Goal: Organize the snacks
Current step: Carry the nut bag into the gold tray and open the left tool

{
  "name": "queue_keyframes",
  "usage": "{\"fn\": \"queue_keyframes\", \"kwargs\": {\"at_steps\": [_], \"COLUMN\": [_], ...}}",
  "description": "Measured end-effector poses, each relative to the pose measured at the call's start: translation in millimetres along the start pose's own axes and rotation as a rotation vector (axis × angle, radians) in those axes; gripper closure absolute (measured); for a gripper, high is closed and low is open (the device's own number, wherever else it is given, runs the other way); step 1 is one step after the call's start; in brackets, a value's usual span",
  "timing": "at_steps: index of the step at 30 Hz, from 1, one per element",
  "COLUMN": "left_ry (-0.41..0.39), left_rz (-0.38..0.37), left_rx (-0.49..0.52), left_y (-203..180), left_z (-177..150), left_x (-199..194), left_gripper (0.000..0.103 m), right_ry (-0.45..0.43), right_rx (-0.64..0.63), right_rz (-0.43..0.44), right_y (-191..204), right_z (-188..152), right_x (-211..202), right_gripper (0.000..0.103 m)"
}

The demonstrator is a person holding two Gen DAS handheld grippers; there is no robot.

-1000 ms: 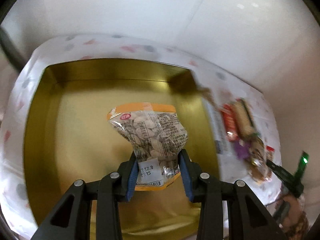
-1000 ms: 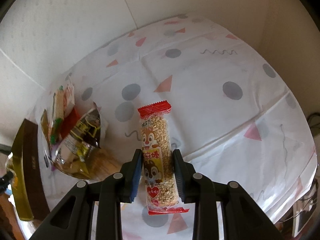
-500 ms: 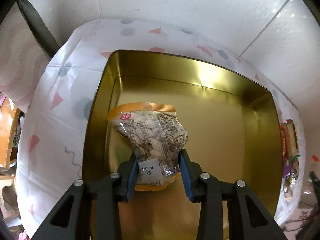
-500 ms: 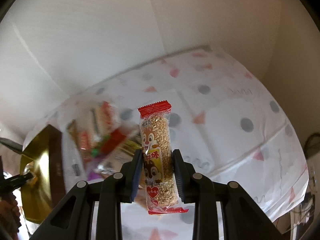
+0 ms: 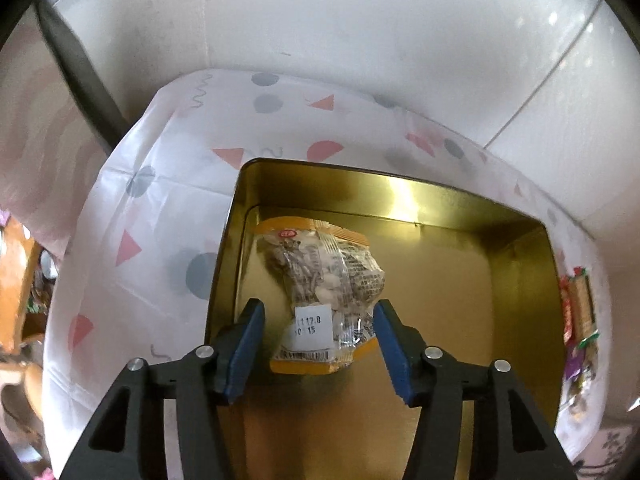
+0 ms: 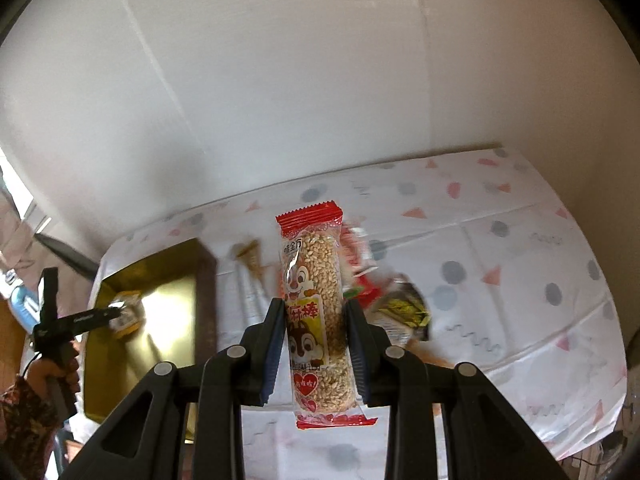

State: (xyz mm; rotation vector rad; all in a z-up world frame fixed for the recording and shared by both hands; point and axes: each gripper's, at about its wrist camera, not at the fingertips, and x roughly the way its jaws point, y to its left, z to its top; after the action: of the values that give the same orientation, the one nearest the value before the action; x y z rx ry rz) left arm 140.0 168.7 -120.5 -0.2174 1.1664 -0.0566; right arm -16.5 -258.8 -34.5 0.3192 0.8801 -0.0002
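Observation:
A clear packet of nuts with orange ends [image 5: 320,268] lies in the gold tin [image 5: 440,360], near its left wall. My left gripper [image 5: 318,312] hangs over it with its jaws opening. The packet's near end sits between the blue pads, and a gap shows on the left side. My right gripper [image 6: 314,308] is shut on a puffed-grain bar [image 6: 314,264] with red ends and a chipmunk print, held upright above the table. In the right wrist view the tin [image 6: 168,320] is at the left, with the left gripper [image 6: 100,314] over it.
A pile of loose snacks [image 6: 392,304] lies on the patterned tablecloth [image 6: 500,280] just right of the tin, also seen as snacks [image 5: 580,320] in the left wrist view. White walls stand behind the table. A hand [image 6: 56,372] holds the left gripper's handle.
The left jaws have spread and let go of the nut packet, which now rests in the tin. The right gripper has risen with the bar, and the tin has come into its view.

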Motion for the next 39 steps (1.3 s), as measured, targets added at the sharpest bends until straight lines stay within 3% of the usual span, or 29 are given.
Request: {"fn": "queue_keyframes", "kwargs": {"at_steps": [2, 4, 13, 17, 21, 24, 27, 29, 33, 39], "left_ry": [-0.007, -0.002, 0.041, 0.056, 0.057, 0.057, 0.039, 0.021, -0.014, -0.029], "left_rz": [0.002, 0.017, -0.036, 0.0, 0.031, 0.022, -0.023, -0.03, -0.043, -0.055], "left_rx": [-0.008, -0.004, 0.006, 0.037, 0.002, -0.026, -0.048, -0.052, -0.102, -0.179], "left_y": [-0.1, -0.4, -9.7, -15.8, -10.4, -8.2, -4.9, -3.7, 1.6, 13.8], "left_z": [-3.0, -7.7, -33.0, -35.1, -27.1, -21.9, -25.7, -33.9, -54.5, -82.0], "left_x": [-3.9, -6.2, -4.1, 3.3, 13.6, 16.7, 5.2, -6.4, -29.8, -51.9], "left_gripper": [0.053, 0.067, 0.068, 0.068, 0.081, 0.082, 0.08, 0.072, 0.041, 0.04], "right_ry": [0.007, 0.014, 0.084, 0.126, 0.157, 0.188, 0.213, 0.234, 0.275, 0.33], "right_rx": [-0.026, -0.055, -0.186, -0.221, -0.249, -0.27, -0.289, -0.292, -0.31, -0.37], "right_rz": [0.029, 0.055, 0.195, 0.243, 0.274, 0.278, 0.279, 0.281, 0.283, 0.269], "right_y": [13.7, 28.7, 100.6, 130.6, 152.1, 164.4, 172.6, 177.8, 190.9, 217.1], "right_z": [-1.5, -2.3, -1.7, -4.4, -10.7, -15.2, -17.7, -18.9, -19.9, -21.5], "right_x": [0.7, 3.8, 23.4, 37.3, 48.6, 57.7, 68.9, 78.6, 100.3, 135.6], "right_gripper": [0.073, 0.073, 0.073, 0.073, 0.073, 0.073, 0.073, 0.073, 0.073, 0.073]}}
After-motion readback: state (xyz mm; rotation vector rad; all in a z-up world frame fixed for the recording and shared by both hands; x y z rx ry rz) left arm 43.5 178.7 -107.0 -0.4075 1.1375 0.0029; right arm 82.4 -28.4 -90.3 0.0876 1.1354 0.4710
